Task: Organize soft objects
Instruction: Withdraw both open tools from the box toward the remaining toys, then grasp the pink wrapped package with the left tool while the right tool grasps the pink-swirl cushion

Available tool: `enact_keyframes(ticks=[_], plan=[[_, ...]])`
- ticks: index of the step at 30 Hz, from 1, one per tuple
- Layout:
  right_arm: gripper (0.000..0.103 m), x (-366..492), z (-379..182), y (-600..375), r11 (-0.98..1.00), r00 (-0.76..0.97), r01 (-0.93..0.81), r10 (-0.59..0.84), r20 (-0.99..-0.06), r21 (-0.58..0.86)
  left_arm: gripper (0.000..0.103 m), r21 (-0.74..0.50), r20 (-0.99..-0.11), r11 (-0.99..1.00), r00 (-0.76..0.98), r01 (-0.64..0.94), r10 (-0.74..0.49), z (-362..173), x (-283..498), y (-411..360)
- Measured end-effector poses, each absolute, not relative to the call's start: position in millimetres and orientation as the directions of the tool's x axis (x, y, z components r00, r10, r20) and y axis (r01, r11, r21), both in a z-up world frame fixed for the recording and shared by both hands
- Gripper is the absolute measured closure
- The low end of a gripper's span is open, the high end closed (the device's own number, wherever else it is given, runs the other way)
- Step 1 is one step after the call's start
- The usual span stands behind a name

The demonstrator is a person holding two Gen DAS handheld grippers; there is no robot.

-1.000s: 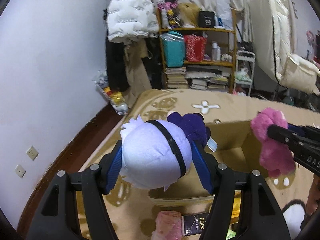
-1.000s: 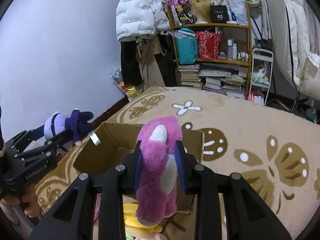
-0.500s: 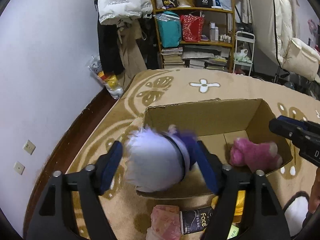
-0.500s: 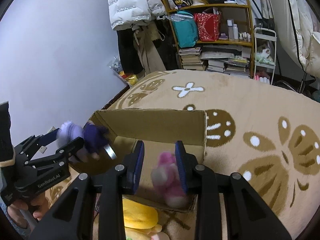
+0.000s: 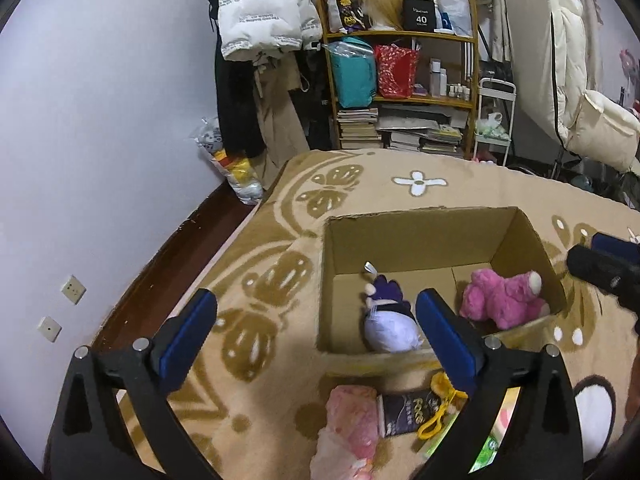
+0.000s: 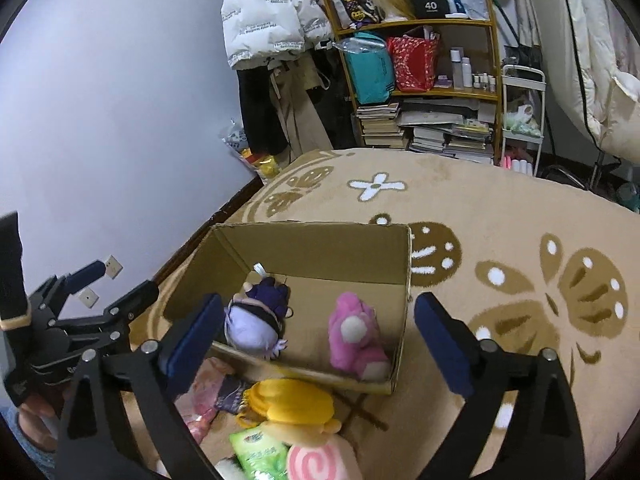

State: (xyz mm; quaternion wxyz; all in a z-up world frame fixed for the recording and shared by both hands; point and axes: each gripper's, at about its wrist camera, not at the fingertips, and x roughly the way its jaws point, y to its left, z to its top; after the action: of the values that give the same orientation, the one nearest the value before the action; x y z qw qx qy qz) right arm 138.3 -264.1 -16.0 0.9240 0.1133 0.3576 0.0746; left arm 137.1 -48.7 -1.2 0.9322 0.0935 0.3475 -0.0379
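An open cardboard box (image 5: 420,232) (image 6: 312,246) stands on the patterned rug. Inside it lie a lilac and purple plush doll (image 5: 390,320) (image 6: 256,316) on the left and a pink plush bear (image 5: 504,300) (image 6: 354,330) on the right. My left gripper (image 5: 316,332) is open and empty, above the box's near left side. My right gripper (image 6: 316,338) is open and empty, above the box's near edge. The left gripper also shows at the left of the right wrist view (image 6: 104,288). Near me lie a yellow plush (image 6: 292,404), a pink swirl plush (image 6: 320,462) and a pink packet (image 5: 352,424).
A green packet (image 6: 256,452) and a dark packet (image 5: 408,412) lie in the pile on the rug (image 6: 500,220). A crowded shelf (image 5: 404,76), hanging coats (image 5: 260,60) and stacked books stand at the back. The wall (image 5: 100,120) runs along the left.
Both grippers opened and let go of their toys. The lilac doll and the pink bear dropped into the box, where they now lie still.
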Motion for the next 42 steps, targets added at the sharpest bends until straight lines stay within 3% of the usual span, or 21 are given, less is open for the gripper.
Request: enact_keyframes(ticks=[19, 42], plan=[[0.001, 57, 5, -250, 0.965, 0.721, -0.041, 0.209, -0.661, 0.26, 0.002, 0.15, -0.719, 0.979, 0.695, 0.137, 0.013, 11, 71, -24], [0.001, 39, -54, -236, 0.98, 0.642, -0.012, 0.159, -0.75, 0.197, 0.002, 0.166, -0.819, 0.972, 0.572, 0.168, 0.041, -44, 79, -18]])
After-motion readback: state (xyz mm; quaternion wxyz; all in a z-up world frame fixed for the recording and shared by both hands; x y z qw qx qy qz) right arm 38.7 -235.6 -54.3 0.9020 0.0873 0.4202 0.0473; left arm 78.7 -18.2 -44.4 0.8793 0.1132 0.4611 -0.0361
